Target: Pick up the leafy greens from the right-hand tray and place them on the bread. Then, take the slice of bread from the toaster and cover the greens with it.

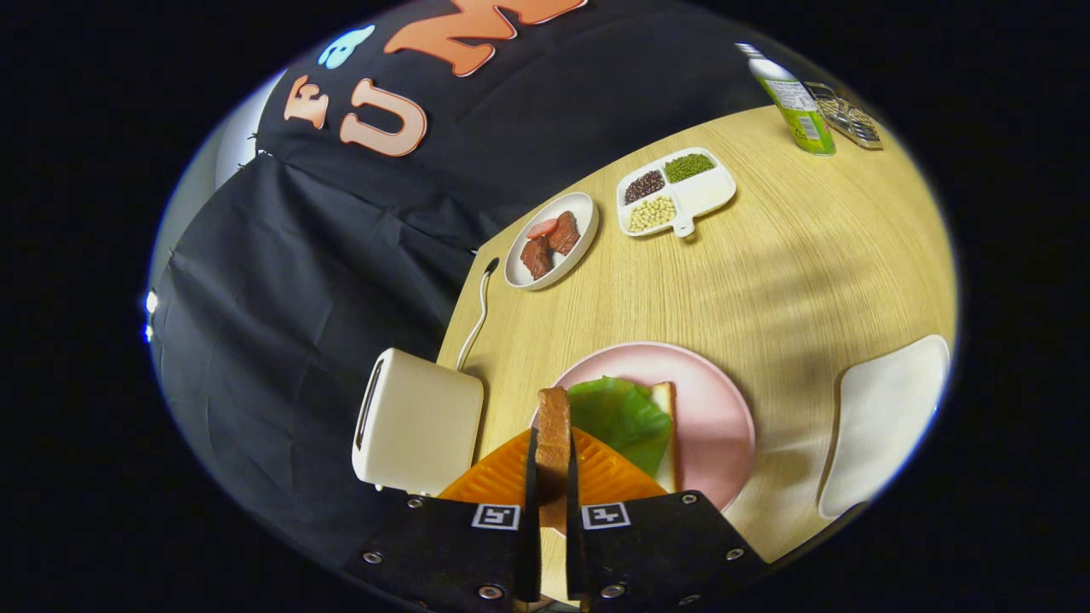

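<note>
Light wood table, black cloth wall behind. Gripper clamped edge-on around bread slice, which hides part of greens on pink plate; toaster left.

A small white dish holds meat pieces — beside it sits a divided tray of beans. Farther off, a green bottle stands on the wooden table.

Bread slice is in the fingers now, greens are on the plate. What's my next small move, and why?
Probably ease the gripper forward and right, over the greens. It is shut on the bread slice, held on edge beside the toaster, while the greens lie on the lower bread on the pink plate, just right of the slice.
</note>
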Motion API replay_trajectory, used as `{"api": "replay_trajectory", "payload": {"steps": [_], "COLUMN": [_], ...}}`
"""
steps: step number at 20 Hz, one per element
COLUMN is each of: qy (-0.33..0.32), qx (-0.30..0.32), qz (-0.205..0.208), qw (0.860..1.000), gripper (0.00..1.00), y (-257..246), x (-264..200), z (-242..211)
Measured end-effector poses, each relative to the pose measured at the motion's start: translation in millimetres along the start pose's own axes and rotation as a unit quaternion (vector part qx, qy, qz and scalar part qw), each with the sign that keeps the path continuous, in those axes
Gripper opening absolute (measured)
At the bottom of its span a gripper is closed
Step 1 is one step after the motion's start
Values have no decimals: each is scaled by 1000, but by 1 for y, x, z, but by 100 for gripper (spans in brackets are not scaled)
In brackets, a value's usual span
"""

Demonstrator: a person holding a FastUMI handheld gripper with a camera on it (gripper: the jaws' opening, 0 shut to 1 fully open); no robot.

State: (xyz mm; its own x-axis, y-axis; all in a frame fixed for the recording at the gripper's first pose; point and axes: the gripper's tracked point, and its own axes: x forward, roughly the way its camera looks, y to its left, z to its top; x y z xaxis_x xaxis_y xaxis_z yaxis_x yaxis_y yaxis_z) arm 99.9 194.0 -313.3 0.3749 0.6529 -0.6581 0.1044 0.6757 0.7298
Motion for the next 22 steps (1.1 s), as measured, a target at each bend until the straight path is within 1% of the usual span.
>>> {"api": "replay_trajectory", "payload": {"steps": [2, 6, 8, 10, 11, 13, 14, 15, 16, 17, 18, 19, 21, 22], "qy": [1, 1, -2, -9, -11, -13, -20, -33, -50, -69, -90, -110, -154, -181], "qx": [-3, -17, -25, -36, -41, -53, -62, -77, -92, -106, -118, -129, -154, -169], "qz": [-16, -28, -35, -56, -67, -72, -77, -87, -101, -110, -116, -121, -132, -136], "qw": [1000, 999, 999, 998, 997, 996, 995, 993, 989, 986, 982, 978, 967, 959], "gripper": [12, 12, 15, 20, 30, 40, 41, 45, 47, 53, 56, 65, 72, 76], "y": [-13, -25, -30, -42, -47, -47, -48, -51, -54, -55, -54, -52, -45, -40], "x": [3, 7, 8, 7, 7, 7, 5, 2, -1, -5, -11, -18, -36, -48], "z": [-1, -8, -9, -6, -6, -7, -6, -1, 5, 12, 19, 27, 42, 52]}}
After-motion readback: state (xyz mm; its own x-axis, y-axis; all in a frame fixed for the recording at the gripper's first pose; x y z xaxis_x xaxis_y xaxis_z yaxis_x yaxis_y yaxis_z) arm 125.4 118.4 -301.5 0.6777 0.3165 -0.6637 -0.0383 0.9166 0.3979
